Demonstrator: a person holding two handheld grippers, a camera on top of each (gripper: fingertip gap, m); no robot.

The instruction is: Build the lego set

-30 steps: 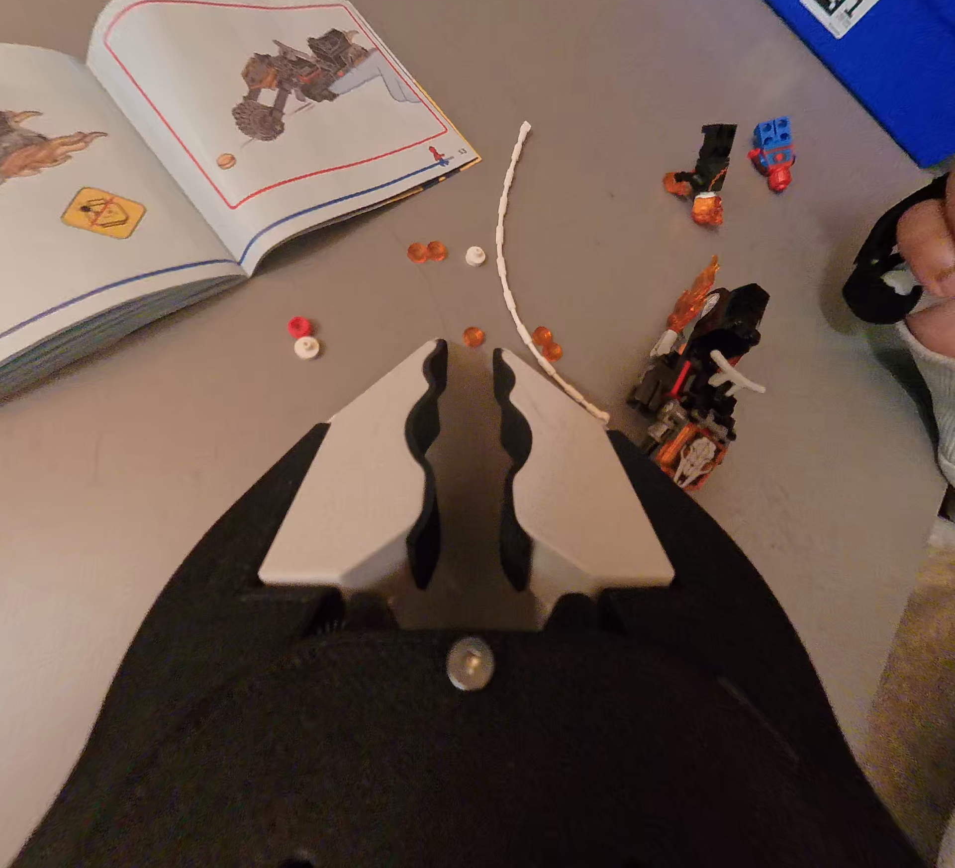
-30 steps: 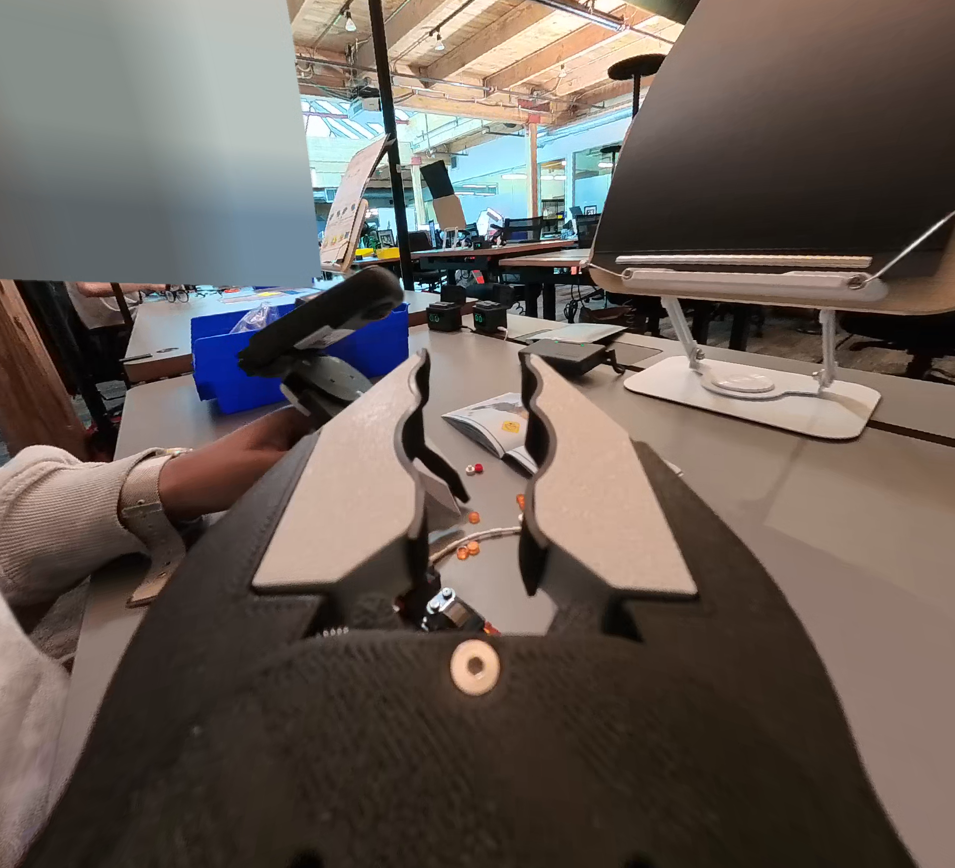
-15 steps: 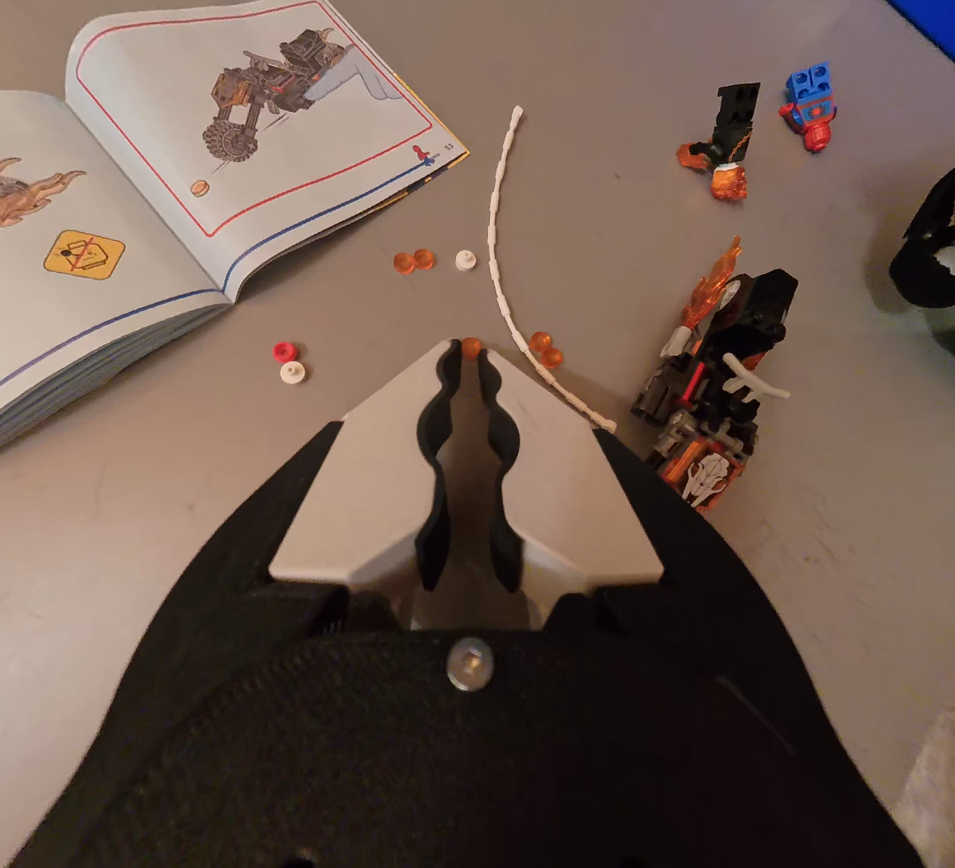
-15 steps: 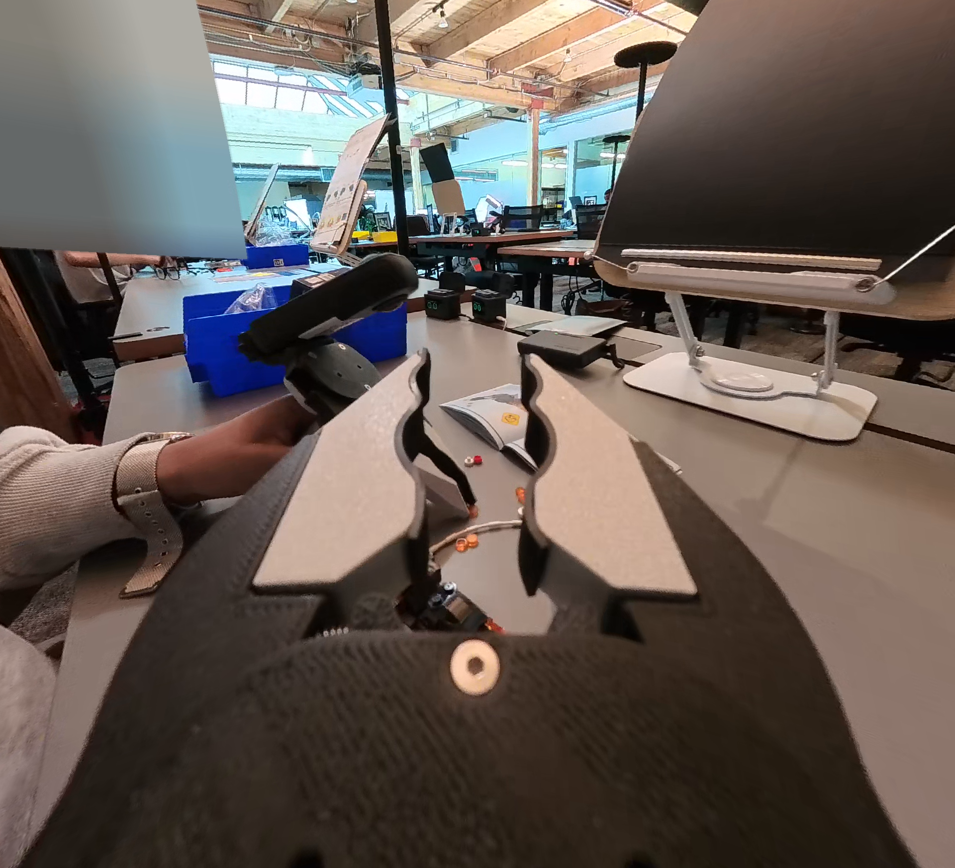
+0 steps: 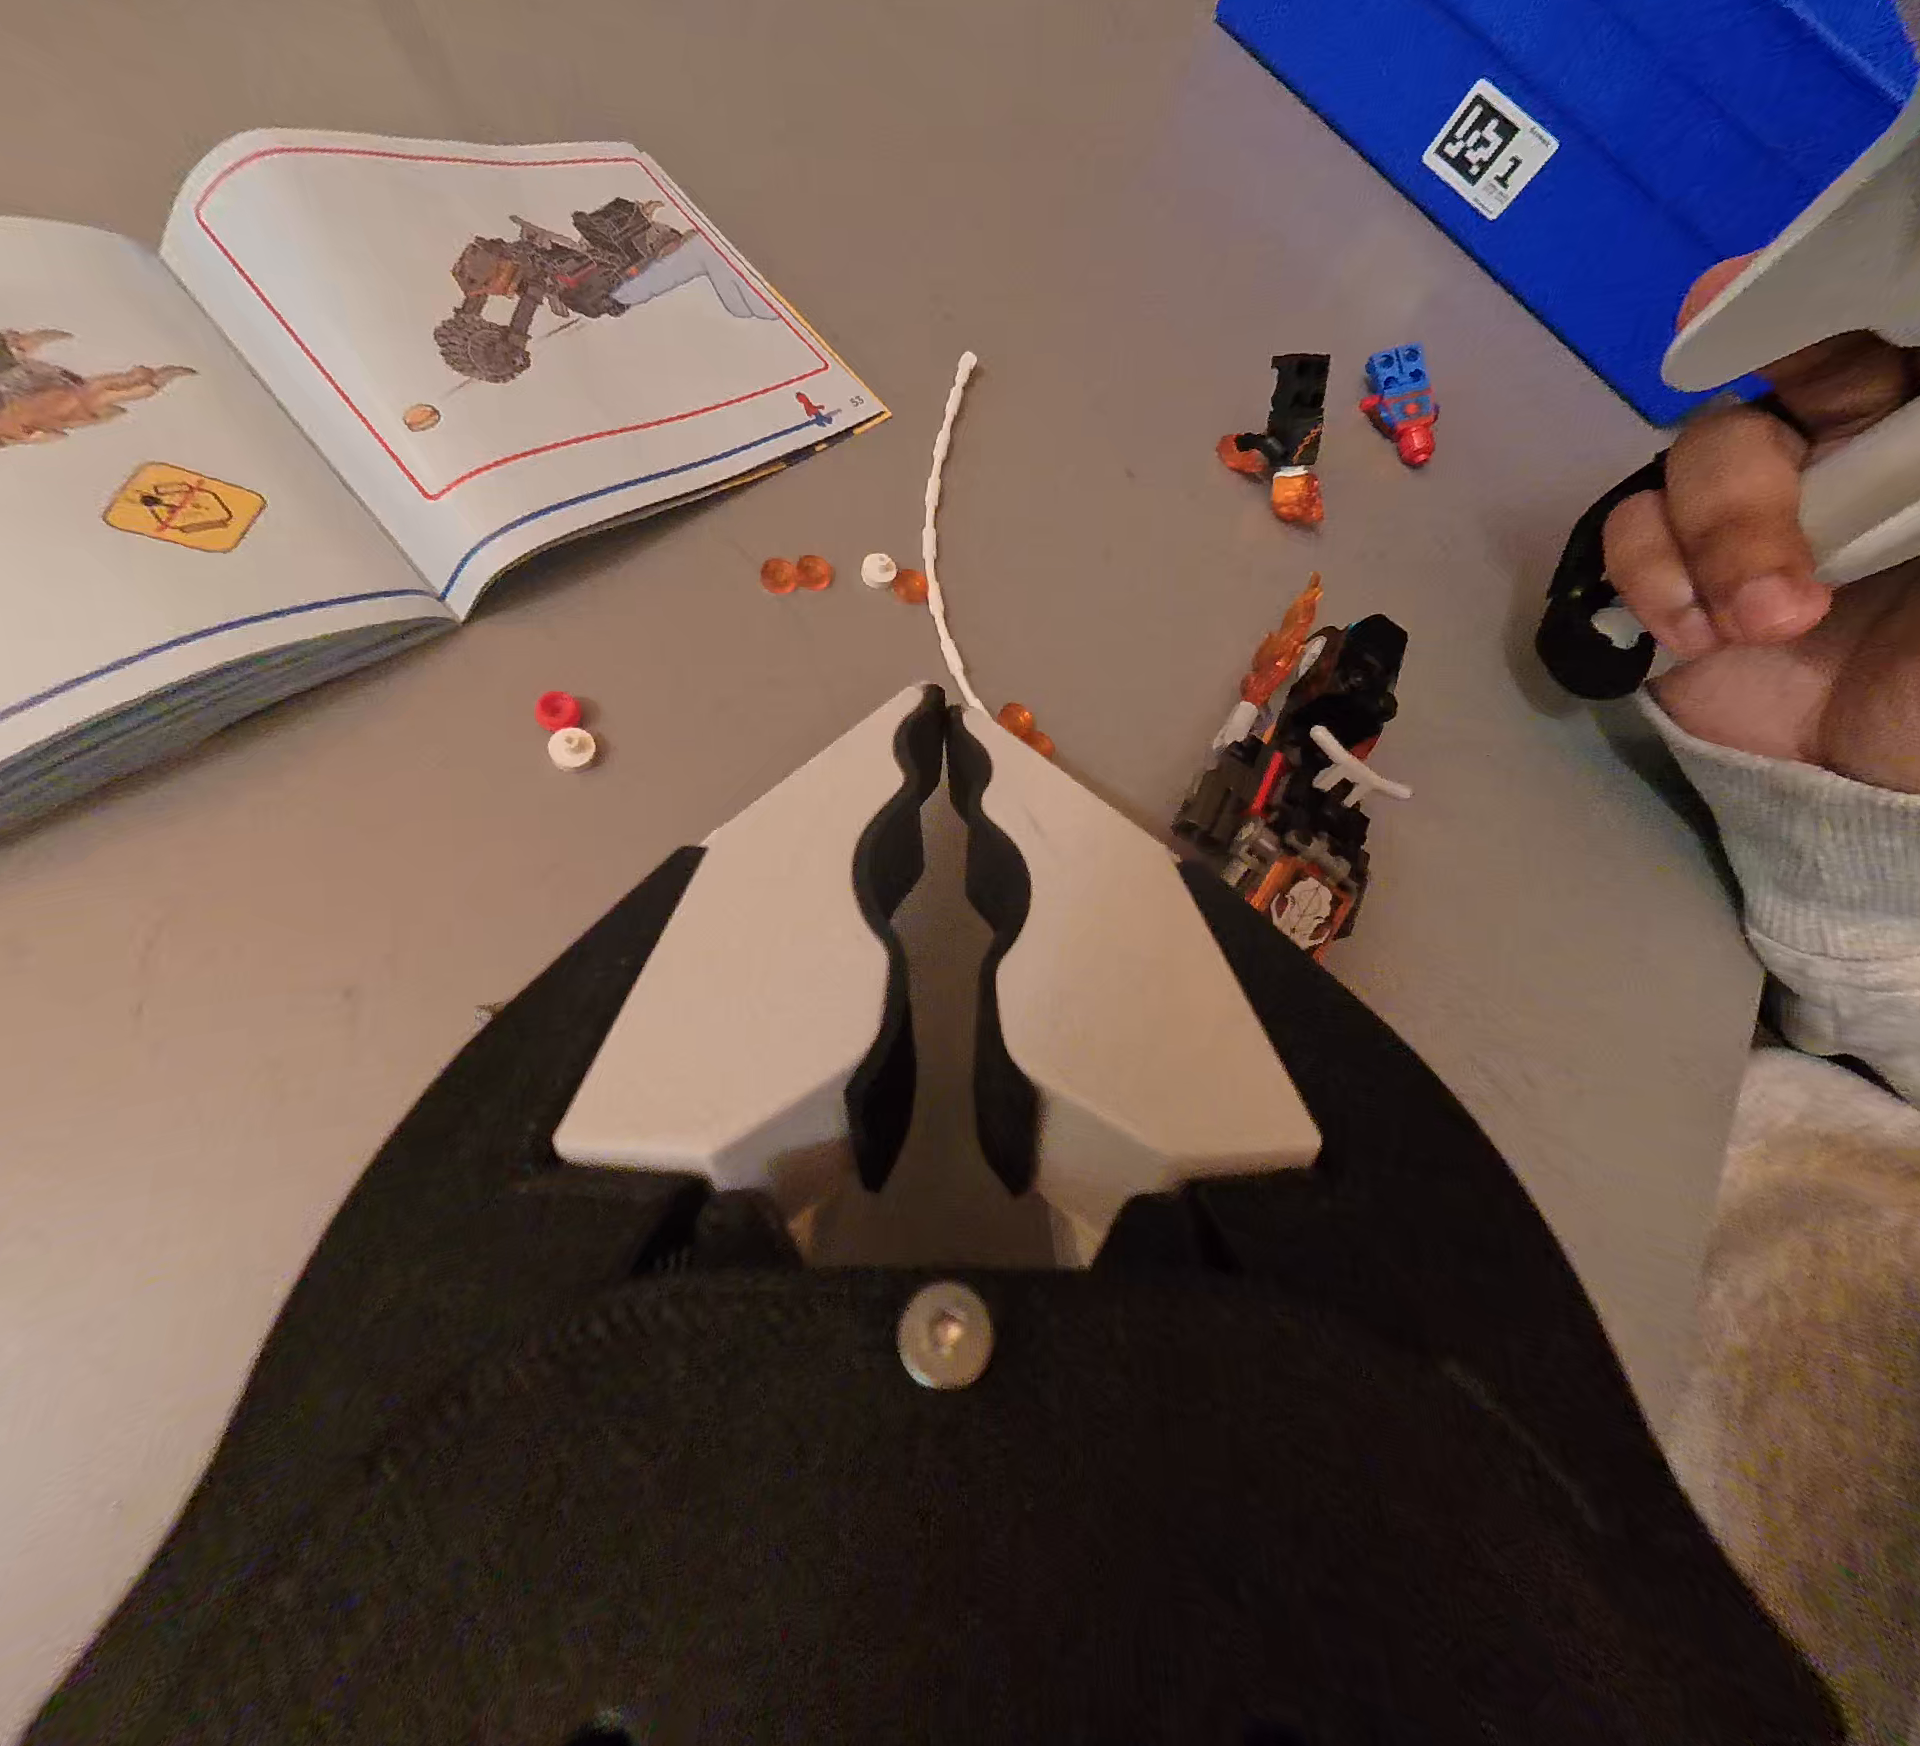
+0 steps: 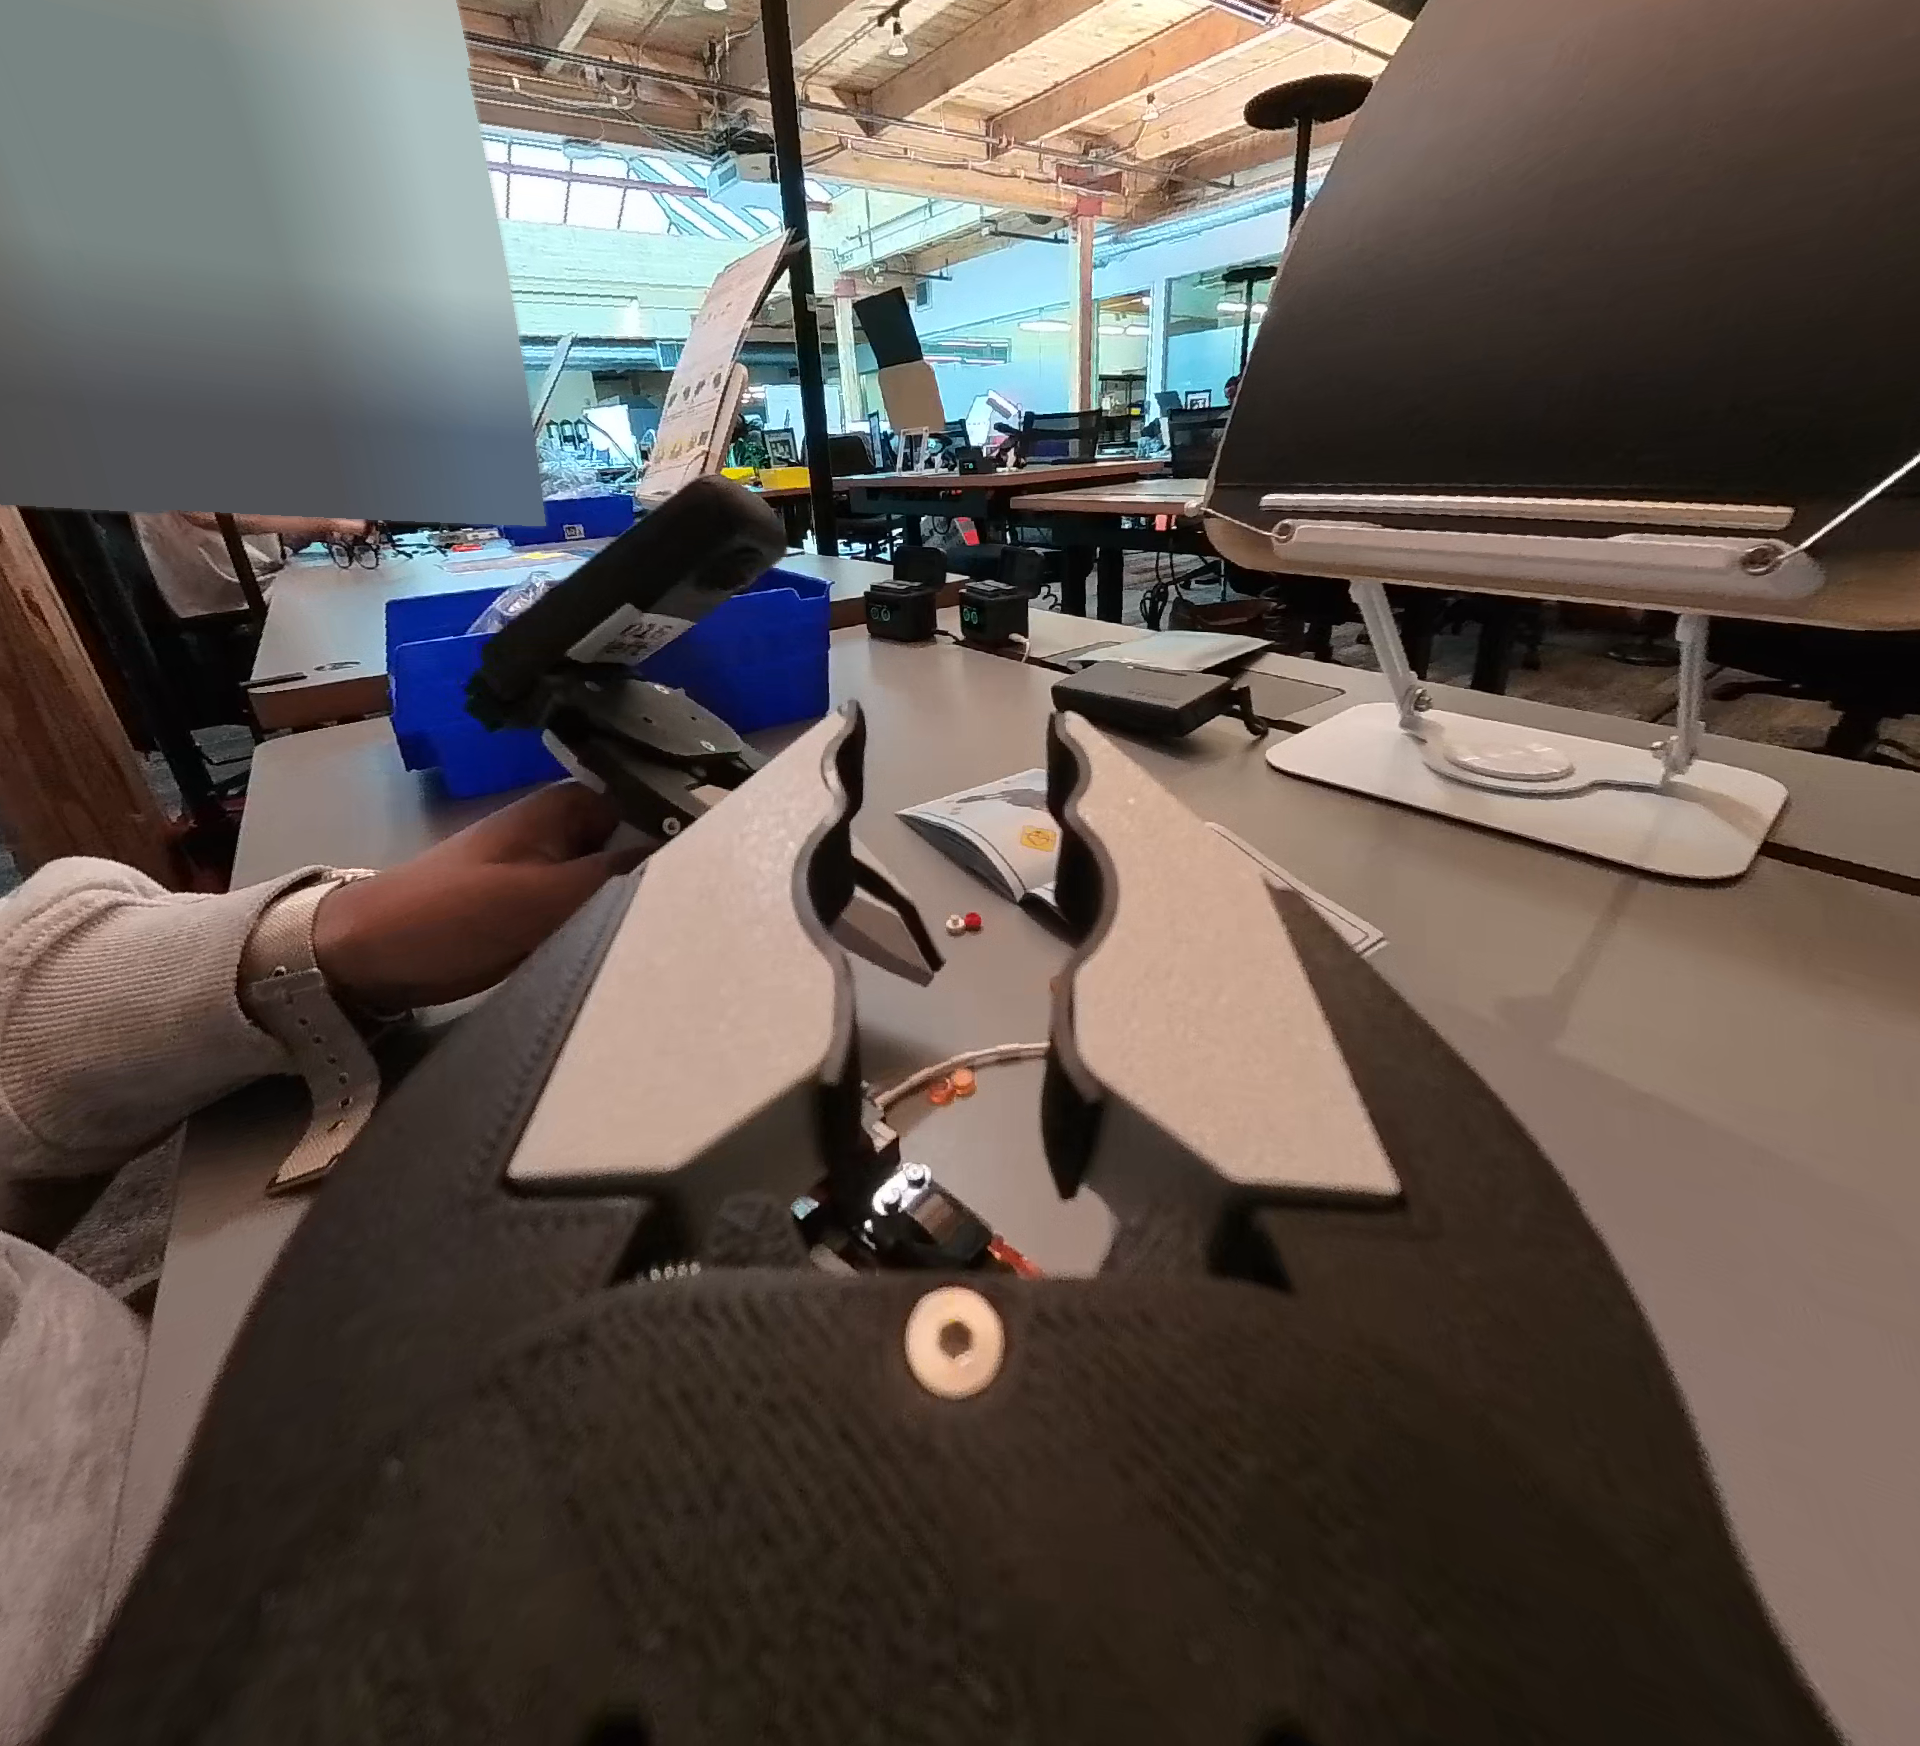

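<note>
The left tool (image 5: 943, 717) had its fingertips pressed together, and whether any small piece sat between them could not be told. The white chain (image 5: 938, 543) ran behind those tips, its near end hidden. Left of the tool, the instruction booklet (image 5: 312, 408) was cut by the picture's edge. The right tool (image 6: 951, 740) covered most of the dark lego model (image 6: 920, 1223) beneath it.

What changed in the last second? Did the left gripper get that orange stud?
No. The left gripper closed, but the orange stud slid forward and now lies beside the white stud. Right gripper open as before; model and booklet unmoved.
</note>
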